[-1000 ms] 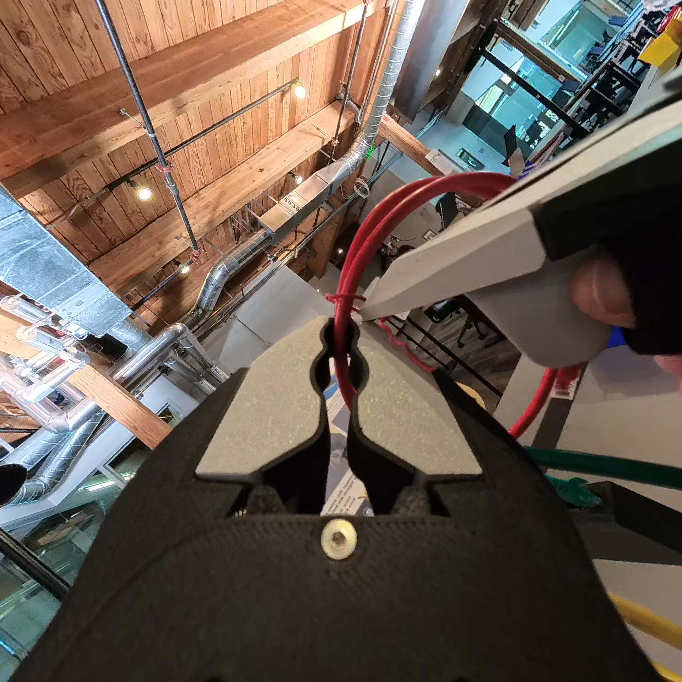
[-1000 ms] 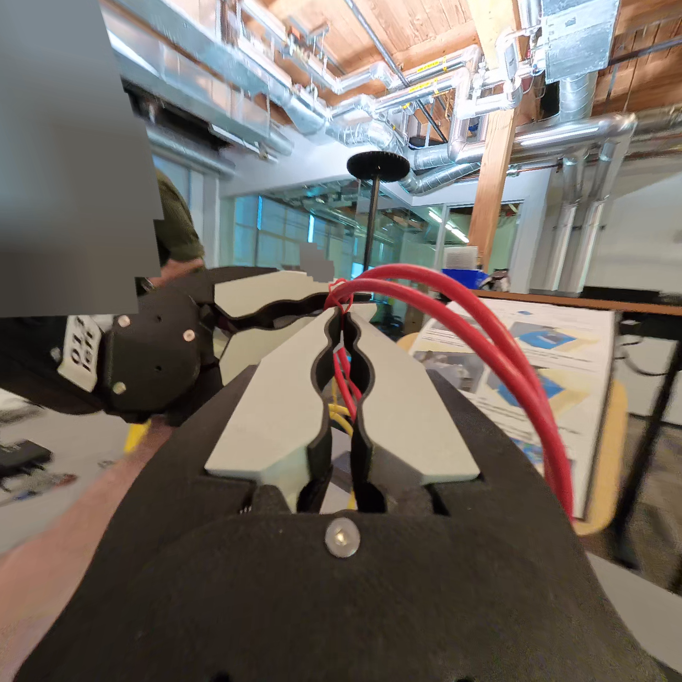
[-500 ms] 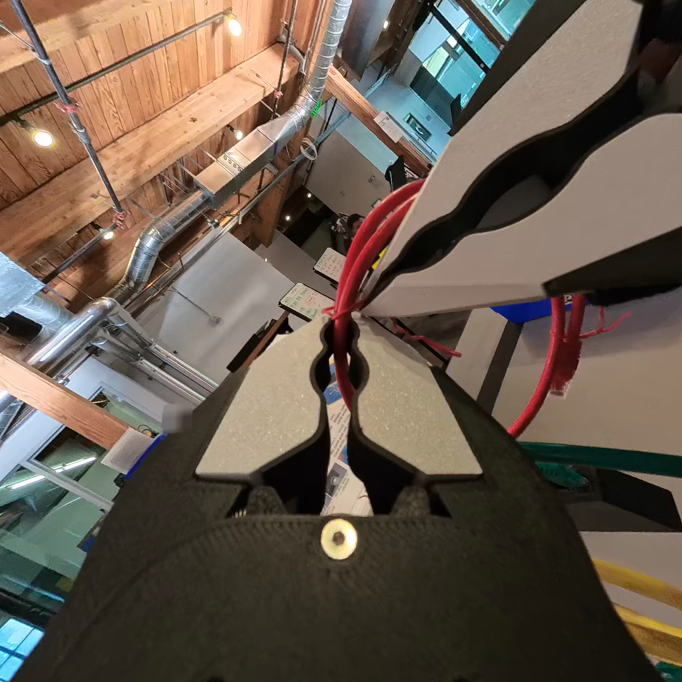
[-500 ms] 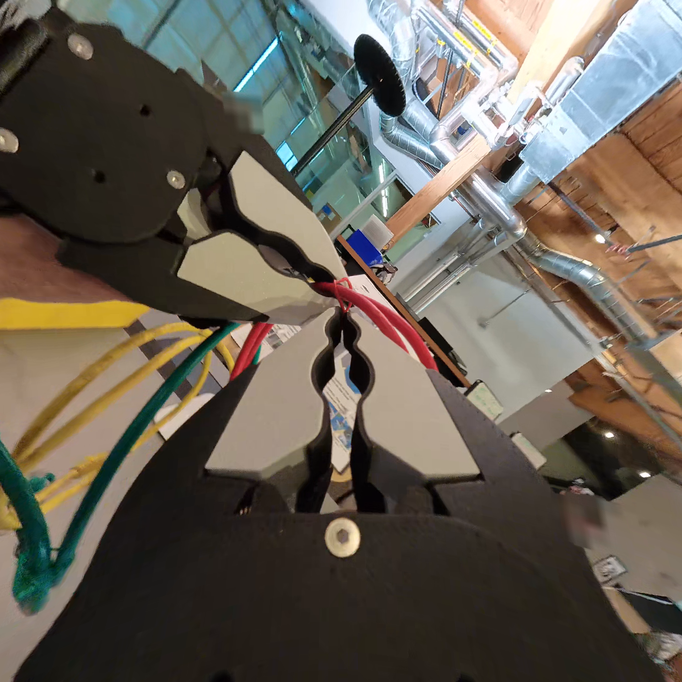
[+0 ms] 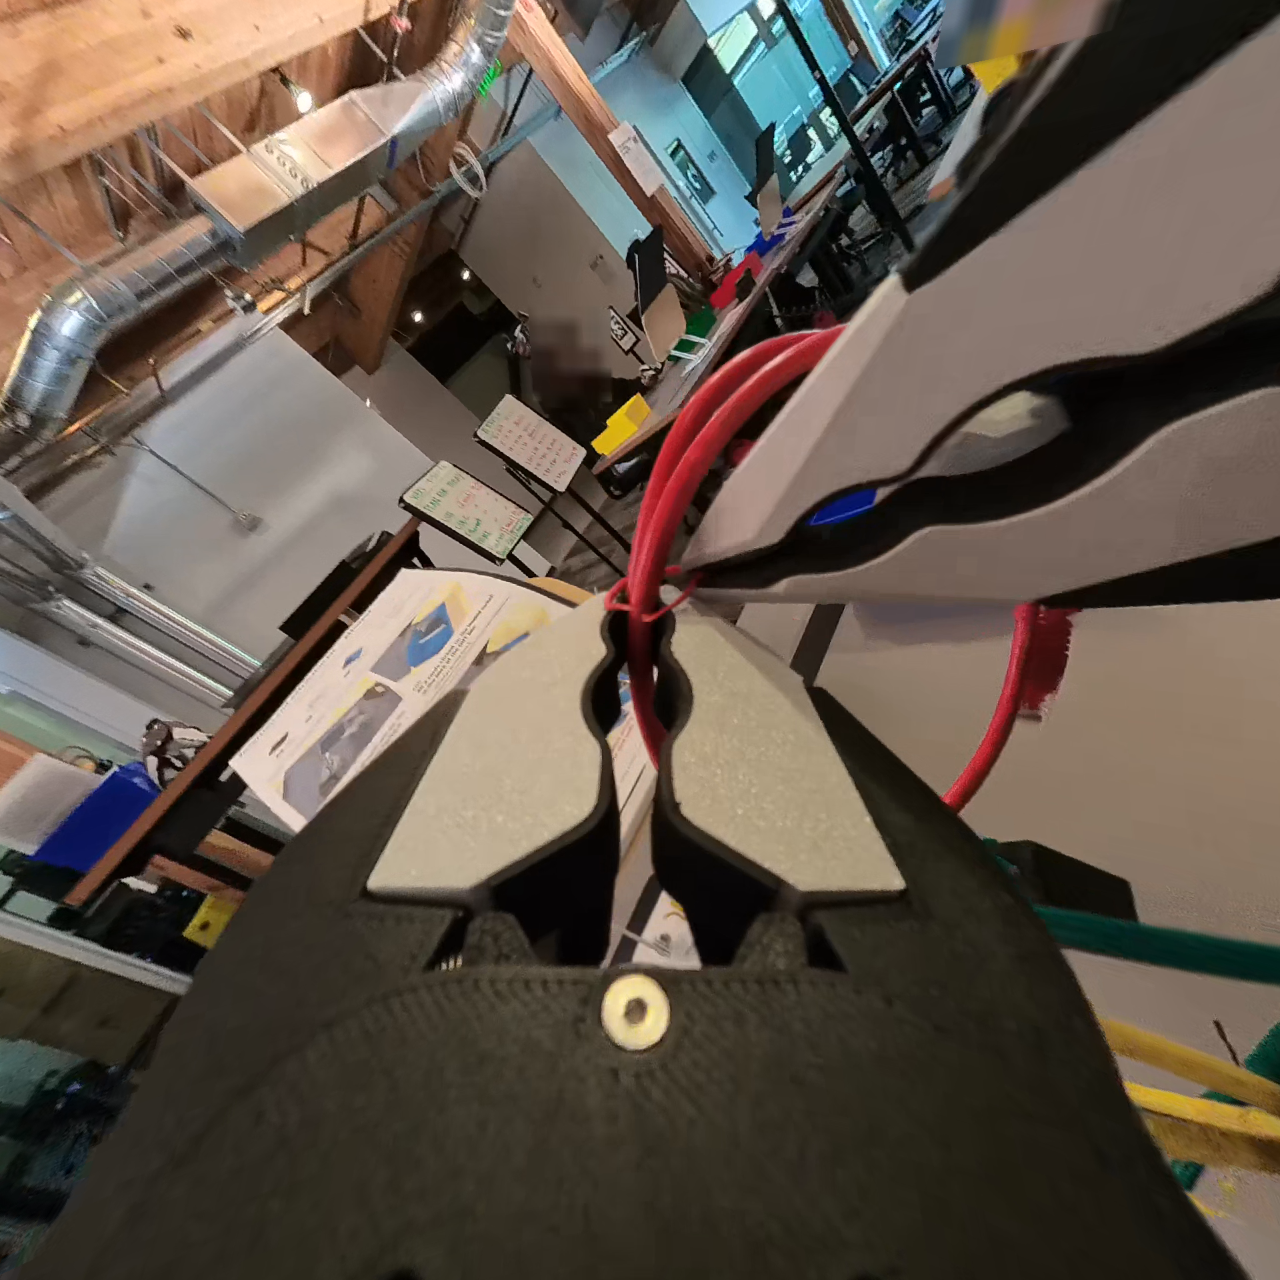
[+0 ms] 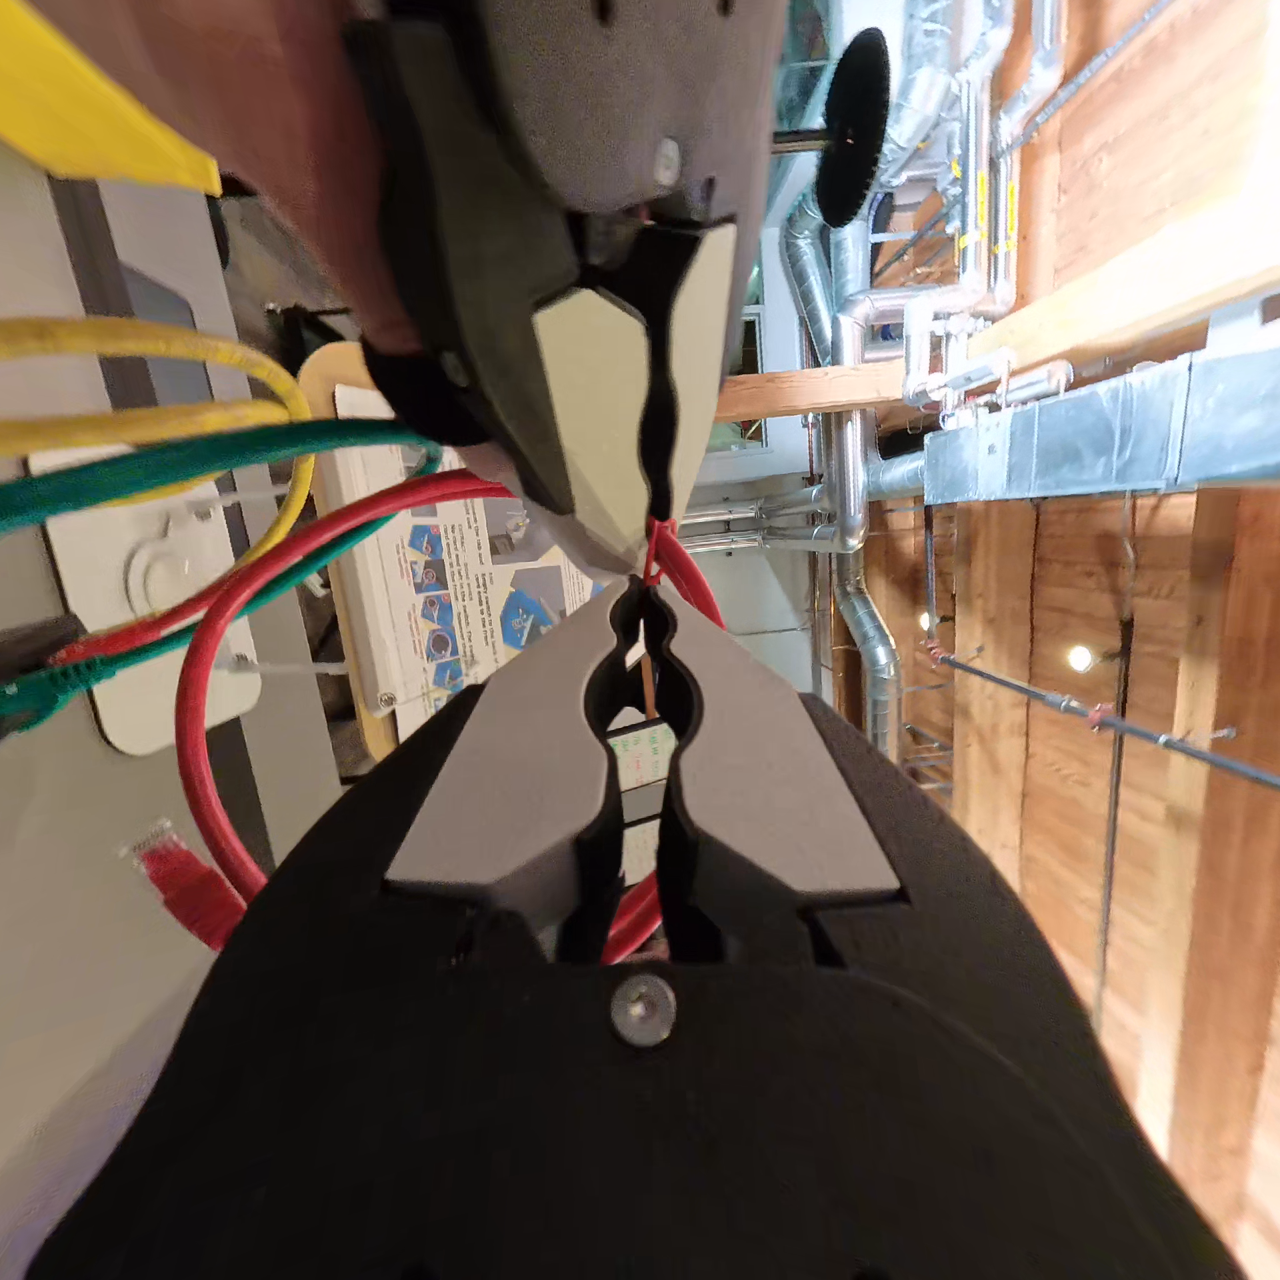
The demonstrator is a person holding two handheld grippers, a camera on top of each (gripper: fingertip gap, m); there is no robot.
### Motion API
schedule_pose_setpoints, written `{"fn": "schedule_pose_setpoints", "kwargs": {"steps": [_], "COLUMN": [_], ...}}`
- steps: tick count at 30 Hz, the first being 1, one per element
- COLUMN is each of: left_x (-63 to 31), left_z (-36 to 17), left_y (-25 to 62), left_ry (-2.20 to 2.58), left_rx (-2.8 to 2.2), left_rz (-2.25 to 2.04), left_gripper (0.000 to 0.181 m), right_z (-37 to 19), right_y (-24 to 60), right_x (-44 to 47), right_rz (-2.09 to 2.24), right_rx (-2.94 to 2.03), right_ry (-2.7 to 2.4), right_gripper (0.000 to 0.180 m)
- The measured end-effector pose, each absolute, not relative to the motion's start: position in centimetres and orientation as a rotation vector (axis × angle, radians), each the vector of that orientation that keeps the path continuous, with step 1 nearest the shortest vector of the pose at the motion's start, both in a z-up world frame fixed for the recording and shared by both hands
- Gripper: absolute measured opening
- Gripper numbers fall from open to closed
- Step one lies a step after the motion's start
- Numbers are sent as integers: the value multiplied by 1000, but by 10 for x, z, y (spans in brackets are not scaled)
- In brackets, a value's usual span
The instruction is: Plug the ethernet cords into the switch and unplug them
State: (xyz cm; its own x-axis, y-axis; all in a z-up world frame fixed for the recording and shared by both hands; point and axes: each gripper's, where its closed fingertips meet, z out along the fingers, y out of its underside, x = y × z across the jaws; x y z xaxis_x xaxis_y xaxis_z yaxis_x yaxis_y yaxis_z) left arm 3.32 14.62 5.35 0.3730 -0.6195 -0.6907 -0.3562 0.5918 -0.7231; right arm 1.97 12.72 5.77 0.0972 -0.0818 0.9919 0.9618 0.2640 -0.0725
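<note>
1. Switch: not identifiable in either view.
2. Red cord (image 6: 197,734): the stretch below the right gripper (image 6: 643,589) is hidden by the gripper body.
3. Green cord (image 5: 1170,952) and yellow cords (image 5: 1191,1067): cut off by the right frame edge.
4. Red plug (image 6: 181,883): motion-blurred.

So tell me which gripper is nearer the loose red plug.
Right. The red plug hangs just beside the right gripper; the left gripper, shut on the red cord, looks farther off.

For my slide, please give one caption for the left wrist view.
Left tongs shut on coiled red ethernet cord; right tongs pinch its red twist tie.
</note>
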Motion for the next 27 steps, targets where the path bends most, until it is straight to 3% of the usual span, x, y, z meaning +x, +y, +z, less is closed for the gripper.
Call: {"fn": "schedule_pose_setpoints", "kwargs": {"steps": [27], "left_x": [35], "left_z": [55], "left_y": [146], "left_ry": [1217], "left_rx": [-973], "left_rz": [-295], "left_gripper": [5], "right_z": [57], "right_y": [126], "right_x": [21], "right_rz": [-331], "right_rx": [-1302], "right_ry": [-1000], "right_gripper": [5]}}
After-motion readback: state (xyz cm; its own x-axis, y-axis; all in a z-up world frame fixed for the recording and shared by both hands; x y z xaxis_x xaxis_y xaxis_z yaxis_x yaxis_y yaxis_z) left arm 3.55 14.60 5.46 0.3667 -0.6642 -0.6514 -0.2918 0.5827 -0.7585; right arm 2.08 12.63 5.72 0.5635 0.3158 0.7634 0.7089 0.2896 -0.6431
